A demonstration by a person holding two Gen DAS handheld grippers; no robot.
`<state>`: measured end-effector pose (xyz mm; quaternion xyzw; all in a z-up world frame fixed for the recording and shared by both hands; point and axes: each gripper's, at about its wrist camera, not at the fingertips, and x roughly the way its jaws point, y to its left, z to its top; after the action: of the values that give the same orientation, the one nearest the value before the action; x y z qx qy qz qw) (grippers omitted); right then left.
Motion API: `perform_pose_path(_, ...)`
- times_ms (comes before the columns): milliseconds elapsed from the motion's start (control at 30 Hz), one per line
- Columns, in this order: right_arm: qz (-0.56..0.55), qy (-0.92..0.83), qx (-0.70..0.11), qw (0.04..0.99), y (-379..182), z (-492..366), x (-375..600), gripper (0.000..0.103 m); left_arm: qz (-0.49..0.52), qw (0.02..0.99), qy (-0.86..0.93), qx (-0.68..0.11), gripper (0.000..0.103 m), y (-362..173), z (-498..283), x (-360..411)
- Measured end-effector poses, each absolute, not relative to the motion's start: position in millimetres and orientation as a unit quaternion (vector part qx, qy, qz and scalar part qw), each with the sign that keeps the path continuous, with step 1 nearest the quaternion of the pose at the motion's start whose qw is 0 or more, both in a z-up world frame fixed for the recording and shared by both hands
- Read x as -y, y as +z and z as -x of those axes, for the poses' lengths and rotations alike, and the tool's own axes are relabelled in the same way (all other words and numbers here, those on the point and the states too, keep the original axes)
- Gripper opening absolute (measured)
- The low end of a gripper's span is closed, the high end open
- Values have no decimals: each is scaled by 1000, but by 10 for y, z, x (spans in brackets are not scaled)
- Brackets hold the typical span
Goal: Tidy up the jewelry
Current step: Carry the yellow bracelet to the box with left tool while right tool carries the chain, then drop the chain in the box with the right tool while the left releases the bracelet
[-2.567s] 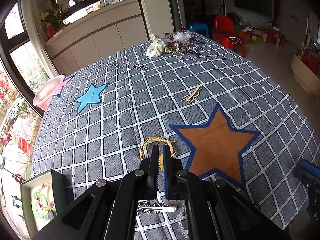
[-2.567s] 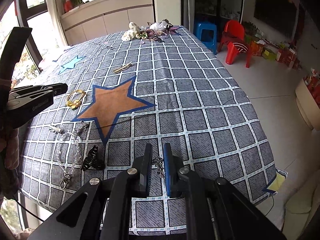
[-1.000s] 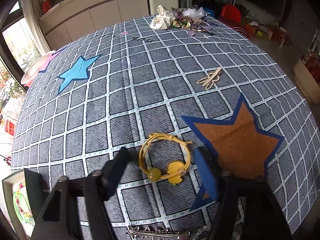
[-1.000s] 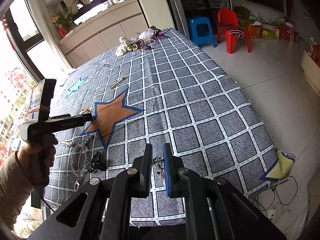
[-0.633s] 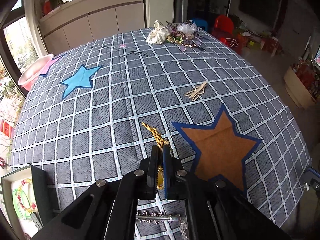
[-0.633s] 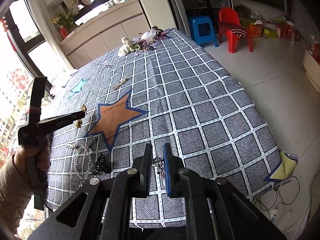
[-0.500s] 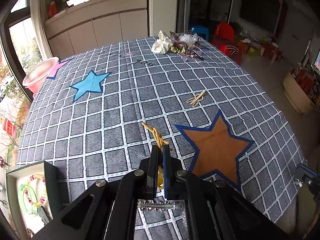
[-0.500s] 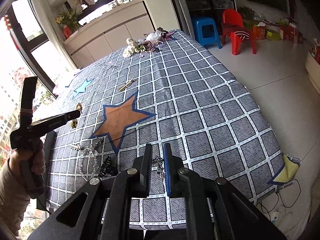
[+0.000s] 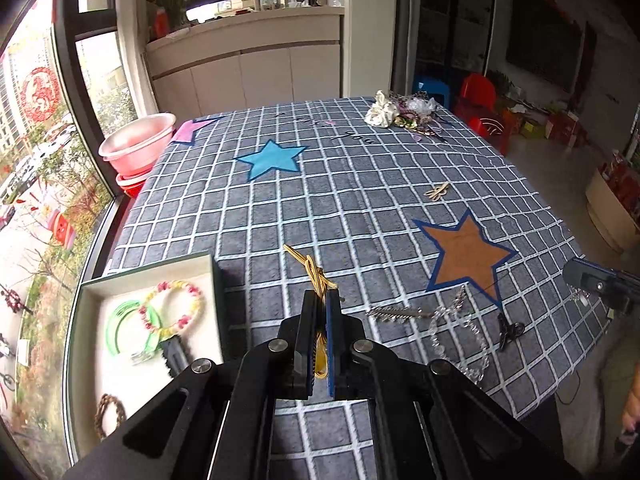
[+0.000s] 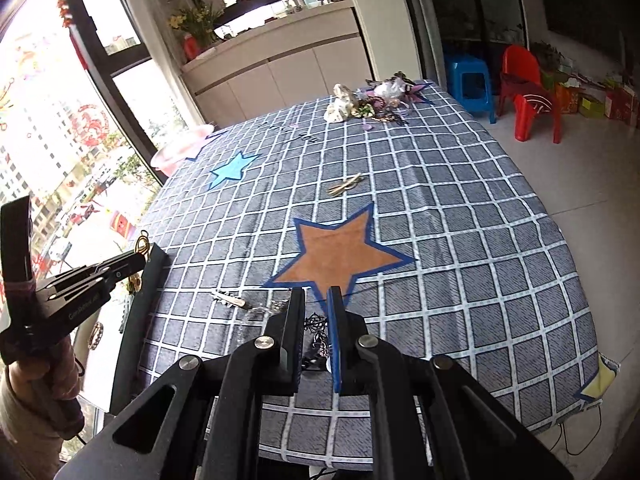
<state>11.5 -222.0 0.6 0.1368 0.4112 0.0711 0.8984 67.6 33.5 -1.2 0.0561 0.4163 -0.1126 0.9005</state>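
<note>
My left gripper is shut on a yellow cord bracelet and holds it in the air beside the open jewelry box at the table's left edge. The box holds a green bangle, a pink-yellow bead bracelet and a brown braided one. In the right wrist view the left gripper hangs over the box's dark lid. My right gripper is nearly shut around a black lace piece that hangs between its fingers.
On the checked cloth lie a silver hair clip, a crystal chain, a black claw clip and a gold hairpin. A pile of hair ties sits at the far edge. A pink basin stands off the far left corner.
My left gripper has risen and swung left with the yellow bracelet, so the jewelry box now fills the lower left. The right gripper has moved forward over the table, its jaws slightly wider.
</note>
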Motion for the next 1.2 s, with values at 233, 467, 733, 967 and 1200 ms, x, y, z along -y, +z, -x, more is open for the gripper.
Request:
perform_pose_path(233,-102,143,-416,892,131,-271,1479,12,-20,907,-58,-418,11,-61,-358,-1112)
perform_pose_path(467,-67,225,-426,874,158,-431,542,12,-2,901,-10,-433,11,-263,-98,-1716)
perform_pose_path(733,-34,307,-463,831,-83,-538,-523,12,24,889,17,-457,11,-540,64,-2131)
perform_pose_path(967,-9,342,-498,797,-427,-641,-1174,11,31,876,19,-481,11,-765,42,-2234)
perform_pose_path(1200,10,327,-523,787,-731,-895,-1393,11,36,870,24,-490,11,-867,-113,-2272)
